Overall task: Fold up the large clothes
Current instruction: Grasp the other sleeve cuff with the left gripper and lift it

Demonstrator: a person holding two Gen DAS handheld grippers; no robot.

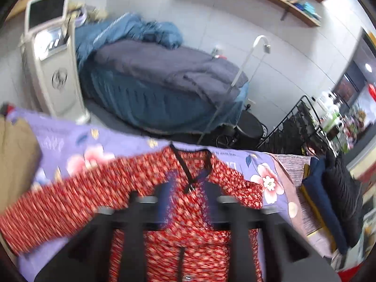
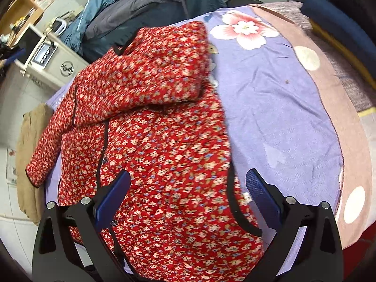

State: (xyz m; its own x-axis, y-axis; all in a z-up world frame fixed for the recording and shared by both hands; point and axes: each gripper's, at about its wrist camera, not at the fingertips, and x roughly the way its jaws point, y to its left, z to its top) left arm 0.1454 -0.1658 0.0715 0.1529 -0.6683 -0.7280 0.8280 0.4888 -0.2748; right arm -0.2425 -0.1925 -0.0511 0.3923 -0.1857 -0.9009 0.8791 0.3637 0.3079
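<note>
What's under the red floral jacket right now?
The red floral jacket lies spread on a purple flowered sheet, which shows around it. One sleeve is folded over the jacket's body. Whatever lies directly beneath the jacket is covered.

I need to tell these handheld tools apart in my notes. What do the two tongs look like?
Both look alike: black angular frames with silver round bolt heads and blue textured pads on the inner faces of the fingers. The right tongs show this sharply; the left tongs are motion-blurred. No cables, markings or sleeves are visible.
</note>
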